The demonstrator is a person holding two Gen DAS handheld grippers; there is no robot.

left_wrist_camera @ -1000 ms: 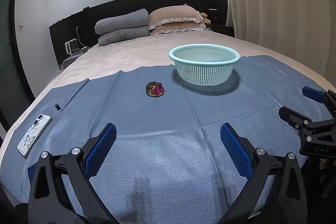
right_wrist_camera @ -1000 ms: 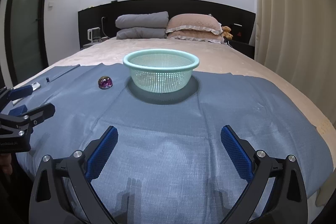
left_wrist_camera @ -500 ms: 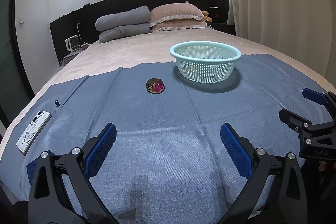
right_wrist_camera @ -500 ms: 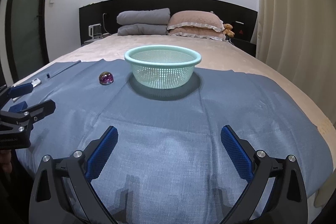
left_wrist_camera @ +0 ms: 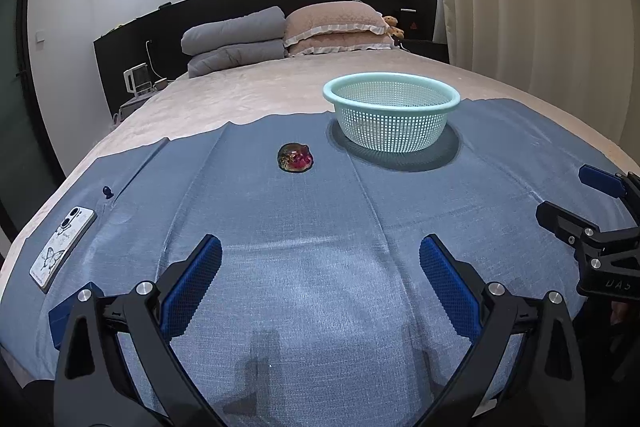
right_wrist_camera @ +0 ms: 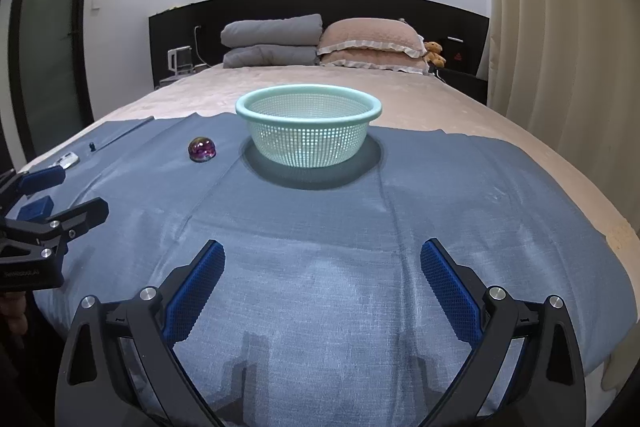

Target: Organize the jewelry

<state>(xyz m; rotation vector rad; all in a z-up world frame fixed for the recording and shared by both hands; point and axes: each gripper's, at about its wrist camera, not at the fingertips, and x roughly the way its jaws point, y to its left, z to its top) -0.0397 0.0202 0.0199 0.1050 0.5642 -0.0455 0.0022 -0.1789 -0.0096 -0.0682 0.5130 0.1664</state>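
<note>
Both wrist views shifted slightly since a second ago: basket and gem sit a little higher and farther in frame, grippers drawn back a touch; nothing on cloth displaced

Left gripper [left_wrist_camera: 320,269] spread wide, empty, above blue cloth [left_wrist_camera: 320,227]. Right gripper [right_wrist_camera: 322,269] likewise spread wide, empty

Count: one mint mesh basket [right_wrist_camera: 308,109], nothing visible inside; one purple-red domed gem [left_wrist_camera: 295,157] on cloth, left of basket, apart from it; one phone [left_wrist_camera: 63,243] at cloth's left edge; one small dark pin [left_wrist_camera: 107,191] near phone; two grey quilts [right_wrist_camera: 272,43], two pink pillows [right_wrist_camera: 372,45] at headboard
</note>
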